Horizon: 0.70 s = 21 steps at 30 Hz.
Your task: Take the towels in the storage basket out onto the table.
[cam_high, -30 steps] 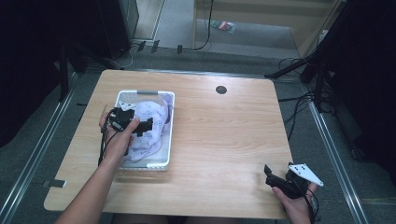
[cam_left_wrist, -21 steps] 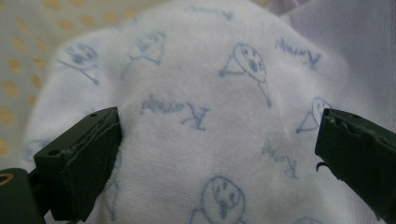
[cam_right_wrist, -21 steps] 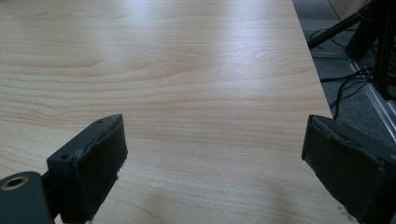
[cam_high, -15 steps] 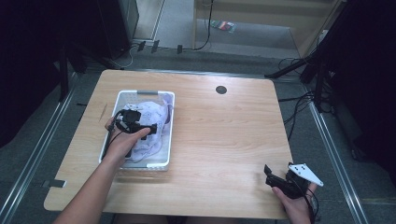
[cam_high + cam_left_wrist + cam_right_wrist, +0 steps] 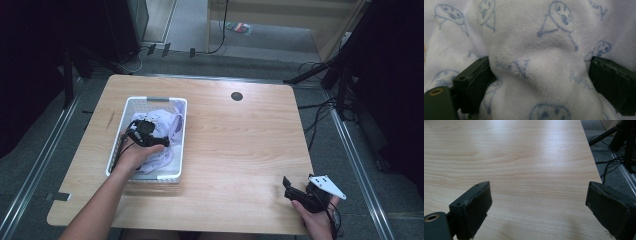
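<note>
High view shows your pale wooden table with the white mesh plastic basket under your left gripper. Its jaws, just closing, straddle a bulge of the white terry towel with blue printed figures inside the basket, pads touching but not yet pinching. I judge the lift remains undone. Your right gripper rests wide, empty, well away.

We are finding the white basket's floor hidden under the printed towel; its near folds lie behind the left hand.
</note>
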Each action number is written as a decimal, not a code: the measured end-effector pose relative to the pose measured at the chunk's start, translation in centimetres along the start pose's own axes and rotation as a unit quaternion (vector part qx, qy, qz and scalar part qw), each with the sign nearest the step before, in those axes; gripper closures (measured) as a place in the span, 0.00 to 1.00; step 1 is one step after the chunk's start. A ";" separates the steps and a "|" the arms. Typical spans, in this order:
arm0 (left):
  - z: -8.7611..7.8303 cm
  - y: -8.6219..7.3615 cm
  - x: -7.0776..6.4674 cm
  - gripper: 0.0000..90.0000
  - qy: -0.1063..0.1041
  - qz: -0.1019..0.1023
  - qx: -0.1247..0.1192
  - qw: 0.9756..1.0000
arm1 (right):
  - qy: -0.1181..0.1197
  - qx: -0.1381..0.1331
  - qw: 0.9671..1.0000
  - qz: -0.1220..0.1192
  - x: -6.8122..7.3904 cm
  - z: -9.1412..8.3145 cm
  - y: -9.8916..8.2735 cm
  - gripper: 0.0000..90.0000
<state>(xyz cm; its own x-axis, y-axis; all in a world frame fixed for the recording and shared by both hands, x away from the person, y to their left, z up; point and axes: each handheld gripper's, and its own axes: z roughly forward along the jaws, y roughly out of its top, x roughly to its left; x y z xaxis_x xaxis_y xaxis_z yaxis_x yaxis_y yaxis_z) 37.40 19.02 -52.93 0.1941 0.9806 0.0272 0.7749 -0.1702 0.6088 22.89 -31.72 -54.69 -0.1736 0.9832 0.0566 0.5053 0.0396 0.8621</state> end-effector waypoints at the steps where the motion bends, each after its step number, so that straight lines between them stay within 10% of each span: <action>1: 0.0 0.0 0.0 0.15 0.004 -0.001 0.001 1.000 | 0.000 0.000 1.000 0.000 0.0 0.0 0.0 0.07; 8: -0.6 0.4 -0.3 0.43 0.039 0.003 0.015 0.999 | 0.000 -0.001 1.000 0.000 0.0 0.0 0.0 0.07; 21: -2.0 1.0 1.3 0.68 -0.006 -0.046 -0.001 0.999 | -0.001 0.001 1.000 0.004 0.0 0.0 0.0 0.07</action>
<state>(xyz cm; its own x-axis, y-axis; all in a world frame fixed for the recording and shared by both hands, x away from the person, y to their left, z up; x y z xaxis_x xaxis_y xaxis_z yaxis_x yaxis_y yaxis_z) 37.19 20.36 -50.66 0.1303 0.9907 -0.0383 0.7889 -0.0802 0.6092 22.87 -31.73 -54.67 -0.1681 0.9838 0.0624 0.5079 0.0321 0.8608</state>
